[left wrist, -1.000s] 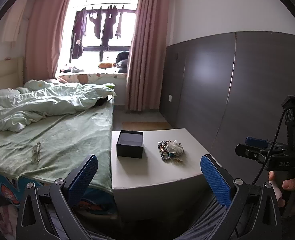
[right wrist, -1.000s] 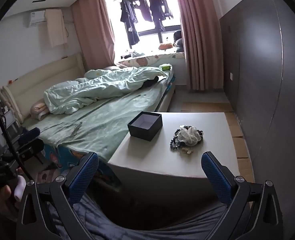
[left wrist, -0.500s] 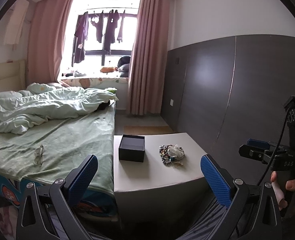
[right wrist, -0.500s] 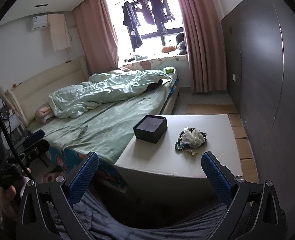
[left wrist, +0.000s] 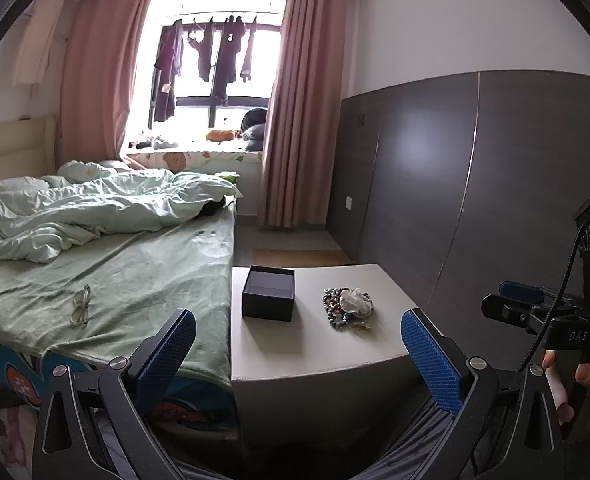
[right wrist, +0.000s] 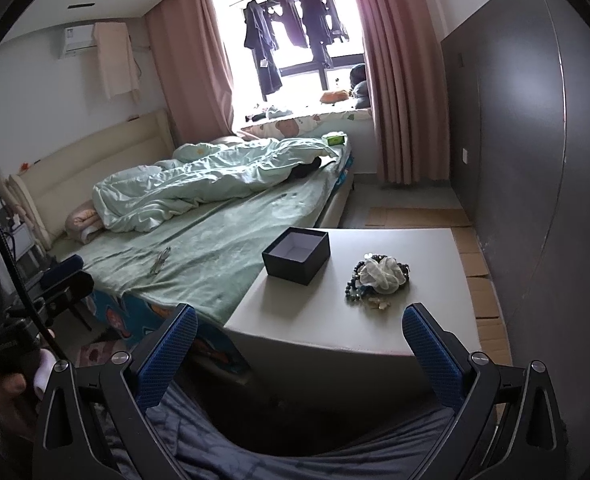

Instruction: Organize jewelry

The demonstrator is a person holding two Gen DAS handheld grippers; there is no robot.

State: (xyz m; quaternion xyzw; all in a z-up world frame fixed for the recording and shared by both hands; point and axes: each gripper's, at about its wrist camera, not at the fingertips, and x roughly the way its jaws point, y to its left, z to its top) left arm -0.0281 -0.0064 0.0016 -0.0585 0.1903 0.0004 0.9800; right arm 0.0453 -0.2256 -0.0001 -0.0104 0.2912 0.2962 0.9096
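An open dark box (left wrist: 269, 294) with a pale inside stands on a white low table (left wrist: 295, 344), also in the right wrist view (right wrist: 297, 255). A pile of bead bracelets with a white scrunchie (left wrist: 347, 306) lies to its right, also in the right wrist view (right wrist: 379, 276). My left gripper (left wrist: 297, 346) is open and empty, held back from the table's near edge. My right gripper (right wrist: 299, 342) is open and empty, also short of the table. Each gripper shows at the edge of the other's view.
A bed with green sheet (left wrist: 115, 272) and rumpled duvet borders the table's left side; glasses (left wrist: 81, 306) lie on it. A dark panelled wall (left wrist: 475, 200) runs along the right. Cardboard sheets (right wrist: 475, 272) lie on the floor beside the table.
Both grippers have drawn back and up from the table, so the box and jewelry look smaller and farther. Both stay open.
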